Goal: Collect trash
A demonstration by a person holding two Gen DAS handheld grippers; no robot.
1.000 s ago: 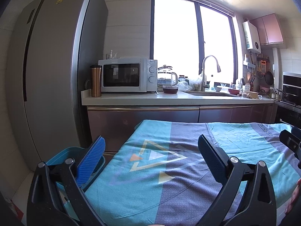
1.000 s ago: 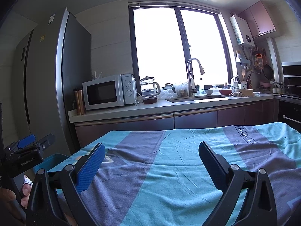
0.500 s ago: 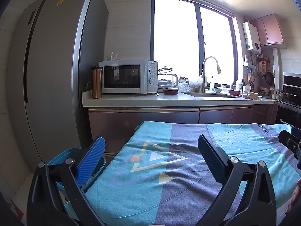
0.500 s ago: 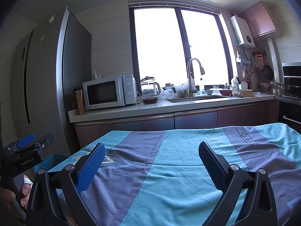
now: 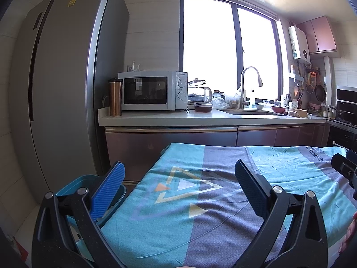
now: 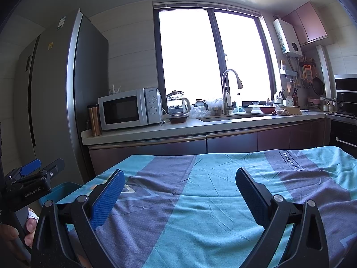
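Left gripper (image 5: 178, 179): jaws spread wide, nothing between them, held over cloth (image 5: 200, 212)
Right gripper (image 6: 179, 184): jaws likewise released and empty, above cloth's striped middle
Bin (image 5: 73, 184): teal, partly behind left gripper's left jaw, just beside cloth edge; contents hidden
Trash: none discernible between or ahead of either pair of jaws
Counter (image 5: 167, 118): well beyond both jaws, bearing microwave (image 5: 152, 90), tumbler (image 5: 115, 97), kettle (image 5: 198, 91)
Fridge (image 5: 60, 89): ahead, left of jaws
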